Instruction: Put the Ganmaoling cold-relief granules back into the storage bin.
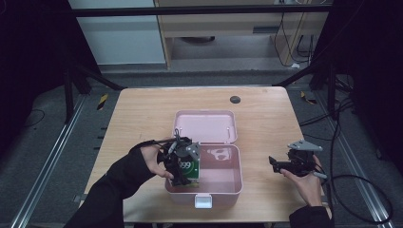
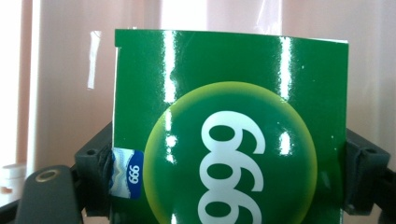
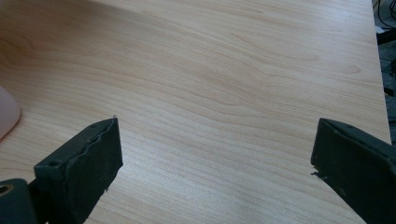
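A green carton printed with white digits (image 2: pixel 233 135) sits between the two black jaws of my left gripper (image 2: pixel 229 175), which press on its two sides. From above, that gripper (image 1: pixel 183 166) holds the green carton (image 1: pixel 189 168) inside the left part of an open pink box (image 1: pixel 223 187), with the box's pale pink wall behind the carton. My right gripper (image 1: pixel 276 164) rests in a hand to the right of the box, over bare wood. Its jaws (image 3: pixel 212 163) stand wide open with nothing between them.
The pink box's lid (image 1: pixel 205 126) lies open toward the back, and a white latch (image 1: pixel 203 201) sticks out at its front. A small dark round disc (image 1: pixel 235 99) sits near the wooden table's (image 1: pixel 142 114) far edge. Cables trail on the floor at right.
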Motion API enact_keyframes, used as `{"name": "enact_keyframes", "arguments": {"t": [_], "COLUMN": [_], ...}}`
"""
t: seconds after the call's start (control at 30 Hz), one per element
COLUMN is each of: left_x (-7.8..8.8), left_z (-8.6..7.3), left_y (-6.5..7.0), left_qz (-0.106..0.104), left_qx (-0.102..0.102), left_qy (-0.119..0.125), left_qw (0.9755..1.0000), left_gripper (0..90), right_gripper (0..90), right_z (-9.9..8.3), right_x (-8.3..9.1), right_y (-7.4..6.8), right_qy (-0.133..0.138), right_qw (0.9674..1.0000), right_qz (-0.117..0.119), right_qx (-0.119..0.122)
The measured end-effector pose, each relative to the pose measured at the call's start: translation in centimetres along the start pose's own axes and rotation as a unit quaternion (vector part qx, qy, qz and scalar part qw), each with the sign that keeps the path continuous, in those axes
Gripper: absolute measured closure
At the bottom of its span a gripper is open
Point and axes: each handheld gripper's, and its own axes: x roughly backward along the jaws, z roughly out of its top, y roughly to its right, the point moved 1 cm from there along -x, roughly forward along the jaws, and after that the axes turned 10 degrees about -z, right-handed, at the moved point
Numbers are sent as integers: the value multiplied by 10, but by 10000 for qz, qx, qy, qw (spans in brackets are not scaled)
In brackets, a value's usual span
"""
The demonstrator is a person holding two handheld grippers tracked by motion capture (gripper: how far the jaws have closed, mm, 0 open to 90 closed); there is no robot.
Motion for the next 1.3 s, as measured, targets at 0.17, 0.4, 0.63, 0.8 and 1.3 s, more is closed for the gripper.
{"name": "enact_keyframes", "arguments": {"t": [0.17, 0.4, 0.63, 0.8, 1.3], "left_x": [-4, -7, -17, -24, 25], "left_z": [-3, -3, -8, -9, -17], "left_y": [-1, -2, -7, -8, 8], "left_qz": [2, -25, 5, 2, 434], "left_qx": [21, -14, 49, 84, -8], "left_qy": [-47, -43, -148, -239, 686], "left_qw": [10000, 10000, 9999, 9997, 9967], "left_gripper": [146, 139, 128, 123, 165], "right_gripper": [23, 20, 18, 18, 16], "right_z": [0, 0, 1, 1, 1], "right_x": [0, 0, 1, 1, 1], "right_y": [-1, -1, -1, -1, 0], "right_qy": [-12, -1, 5, 6, 27], "right_qw": [10000, 10000, 10000, 10000, 10000], "right_qz": [13, 10, 52, 54, 24], "right_qx": [4, 18, 31, 20, 30]}}
